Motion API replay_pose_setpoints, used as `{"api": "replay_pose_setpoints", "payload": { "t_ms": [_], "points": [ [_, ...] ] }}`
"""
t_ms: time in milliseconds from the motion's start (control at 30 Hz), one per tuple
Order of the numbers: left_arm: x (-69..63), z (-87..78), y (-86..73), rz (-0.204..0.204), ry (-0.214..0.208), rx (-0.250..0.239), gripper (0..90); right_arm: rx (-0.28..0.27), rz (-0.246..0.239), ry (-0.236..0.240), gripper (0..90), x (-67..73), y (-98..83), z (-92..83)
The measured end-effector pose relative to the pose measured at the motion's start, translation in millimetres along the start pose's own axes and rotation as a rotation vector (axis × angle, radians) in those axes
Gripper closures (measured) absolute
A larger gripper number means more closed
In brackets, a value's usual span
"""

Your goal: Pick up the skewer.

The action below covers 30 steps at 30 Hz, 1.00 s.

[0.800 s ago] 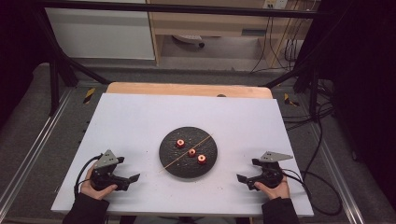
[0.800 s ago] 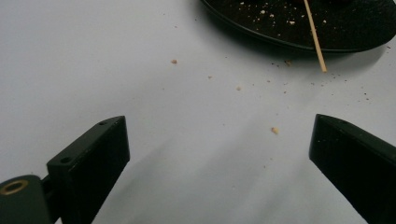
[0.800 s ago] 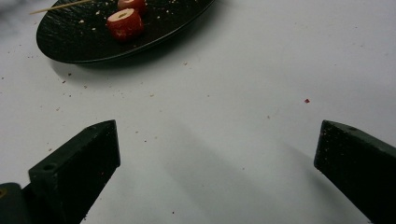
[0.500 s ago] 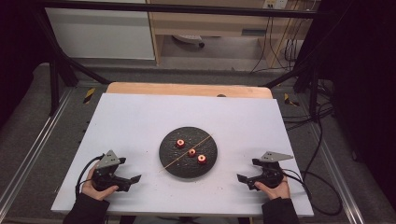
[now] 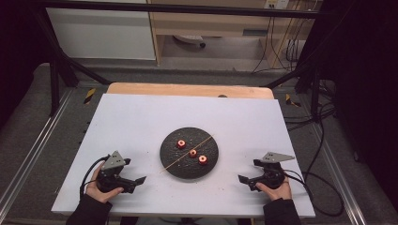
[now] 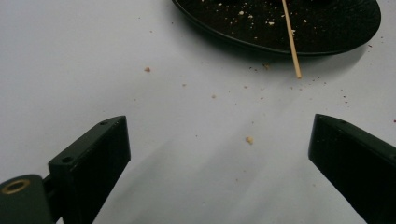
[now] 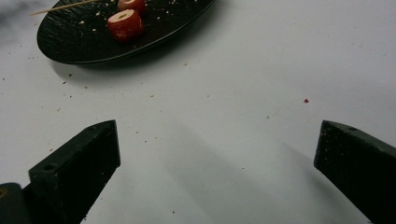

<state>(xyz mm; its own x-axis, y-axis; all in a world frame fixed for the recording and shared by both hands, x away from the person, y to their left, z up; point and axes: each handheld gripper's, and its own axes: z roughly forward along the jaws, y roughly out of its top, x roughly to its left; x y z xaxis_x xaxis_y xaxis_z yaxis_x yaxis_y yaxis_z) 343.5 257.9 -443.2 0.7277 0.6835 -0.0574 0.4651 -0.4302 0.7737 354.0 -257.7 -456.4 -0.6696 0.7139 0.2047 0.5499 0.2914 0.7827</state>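
Note:
A round black plate (image 5: 171, 157) lies in the middle of the white table top. On it sit three small red rolls (image 5: 192, 153) in a row, and a thin wooden skewer (image 5: 185, 155) lies across it, its end past the near-left rim. The skewer (image 6: 290, 39) and the plate (image 6: 327, 28) show at the top of the left gripper view. My left gripper (image 5: 136, 182) rests low at the front left, open and empty. My right gripper (image 5: 244, 179) rests at the front right, open and empty. In the right gripper view the plate (image 7: 70, 44) holds a red roll (image 7: 124, 24).
Crumbs (image 6: 250, 139) are scattered on the white table top (image 5: 141, 122) near the plate. A wooden edge (image 5: 187, 90) borders the far side. Metal frame rails (image 5: 28, 159) run along both sides, and cables (image 5: 319, 154) trail on the floor at the right.

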Motion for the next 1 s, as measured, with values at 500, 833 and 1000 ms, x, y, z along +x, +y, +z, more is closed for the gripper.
{"api": "replay_pose_setpoints", "payload": {
  "t_ms": [500, 833, 1000],
  "points": [
    [-11.4, 2.9, 15.1, 0.009, 0.001, 0.012, 5.3, 0.006, -0.003, 0.0, 0.8, -0.1, 0.0, -0.3],
    [-21.1, 6.3, 33.4, 0.029, 0.002, 0.011, 5.7, 0.006, -0.004, -0.001, 0.8, -0.3, 0.1, -0.4],
    [-28.6, 11.5, 44.7, 0.047, -0.004, 0.017, 6.3, 0.008, -0.002, 0.0, 0.9, 0.0, 0.0, -0.1]
  ]
}}
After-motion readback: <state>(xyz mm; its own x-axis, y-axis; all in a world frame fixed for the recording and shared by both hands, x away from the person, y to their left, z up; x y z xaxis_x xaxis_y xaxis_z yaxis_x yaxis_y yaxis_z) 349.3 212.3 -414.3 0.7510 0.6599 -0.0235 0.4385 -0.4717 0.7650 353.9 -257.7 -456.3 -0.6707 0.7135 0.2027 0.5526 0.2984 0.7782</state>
